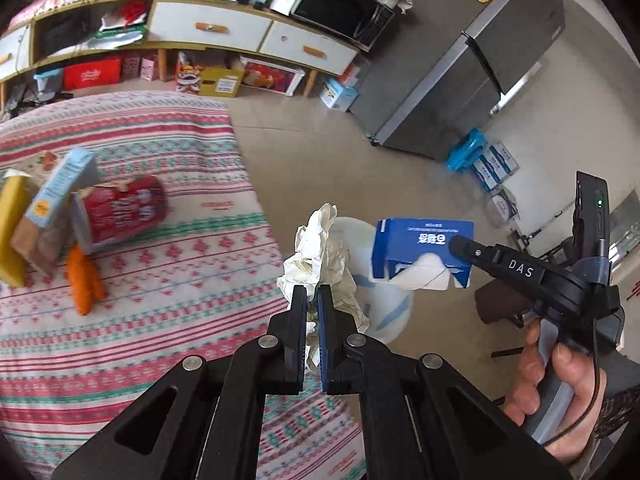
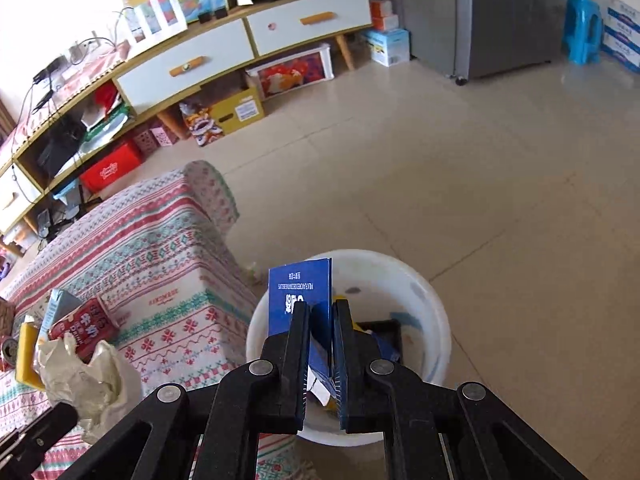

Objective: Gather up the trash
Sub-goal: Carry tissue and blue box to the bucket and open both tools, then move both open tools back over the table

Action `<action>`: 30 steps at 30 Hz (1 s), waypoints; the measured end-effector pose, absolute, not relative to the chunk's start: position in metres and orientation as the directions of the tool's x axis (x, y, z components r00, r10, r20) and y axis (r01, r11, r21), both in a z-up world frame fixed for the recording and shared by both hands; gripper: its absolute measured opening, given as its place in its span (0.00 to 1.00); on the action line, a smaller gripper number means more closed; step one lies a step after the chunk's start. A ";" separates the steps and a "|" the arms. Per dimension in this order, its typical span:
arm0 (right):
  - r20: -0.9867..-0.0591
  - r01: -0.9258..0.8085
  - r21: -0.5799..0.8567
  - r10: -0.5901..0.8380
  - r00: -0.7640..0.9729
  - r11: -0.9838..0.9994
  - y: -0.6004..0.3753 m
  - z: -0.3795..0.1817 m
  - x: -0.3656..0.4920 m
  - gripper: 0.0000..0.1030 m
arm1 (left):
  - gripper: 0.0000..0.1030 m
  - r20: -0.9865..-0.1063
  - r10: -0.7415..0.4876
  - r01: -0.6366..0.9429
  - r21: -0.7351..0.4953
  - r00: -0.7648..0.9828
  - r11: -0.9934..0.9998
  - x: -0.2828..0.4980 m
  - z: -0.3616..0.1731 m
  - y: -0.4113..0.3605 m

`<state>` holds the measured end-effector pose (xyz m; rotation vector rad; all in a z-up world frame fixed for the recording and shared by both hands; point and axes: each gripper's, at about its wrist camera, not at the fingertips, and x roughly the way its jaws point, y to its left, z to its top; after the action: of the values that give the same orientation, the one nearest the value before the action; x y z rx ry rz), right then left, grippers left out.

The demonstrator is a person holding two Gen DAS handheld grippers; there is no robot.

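Observation:
My left gripper (image 1: pixel 312 294) is shut on a crumpled white paper (image 1: pixel 320 256), held near the table's right edge beside the white bucket (image 1: pixel 394 312). The paper also shows in the right wrist view (image 2: pixel 86 380). My right gripper (image 2: pixel 322 308) is shut on a blue tissue box (image 2: pixel 300 296), held over the white bucket (image 2: pixel 400 280) on the floor. The box and right gripper (image 1: pixel 460 246) also show in the left wrist view, box (image 1: pixel 416 248) above the bucket. A red carton (image 1: pixel 120 210), a light blue carton (image 1: pixel 60 184), a yellow item (image 1: pixel 12 232) and an orange item (image 1: pixel 82 280) lie on the table.
The table has a striped patterned cloth (image 1: pixel 160 320). The bucket holds some trash (image 2: pixel 384 340). A long TV cabinet (image 2: pixel 200 60) with boxes beneath stands at the back, a grey fridge (image 1: pixel 480 80) to the right, a blue stool (image 2: pixel 582 28) and stacked boxes beyond. Tiled floor (image 2: pixel 480 180) lies open.

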<state>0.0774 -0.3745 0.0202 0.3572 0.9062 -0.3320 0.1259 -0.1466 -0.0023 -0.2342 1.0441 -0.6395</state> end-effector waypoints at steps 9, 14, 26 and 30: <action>-0.847 0.494 0.133 -0.159 0.506 0.859 -0.400 0.009 0.074 0.12 | 0.05 -0.768 -0.578 0.455 -0.425 0.276 0.782 0.148 -0.046 -0.241; -0.857 0.491 0.112 -0.166 0.488 0.864 -0.400 0.005 0.076 0.14 | 0.05 -0.788 -0.562 0.438 -0.424 0.253 0.792 0.159 -0.068 -0.256; -0.853 0.496 0.093 -0.188 0.487 0.863 -0.399 0.008 0.080 0.41 | 0.52 -0.793 -0.538 0.411 -0.405 0.287 0.817 0.168 -0.070 -0.247; -0.855 0.484 0.109 -0.167 0.492 0.868 -0.396 0.007 0.082 0.41 | 0.52 -0.803 -0.508 0.404 -0.371 0.312 0.836 0.157 -0.063 -0.231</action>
<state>0.0821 -0.3956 0.0074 0.3594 0.9829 -0.4055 0.1572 -0.2310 -0.0632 -0.1077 1.1000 -0.6028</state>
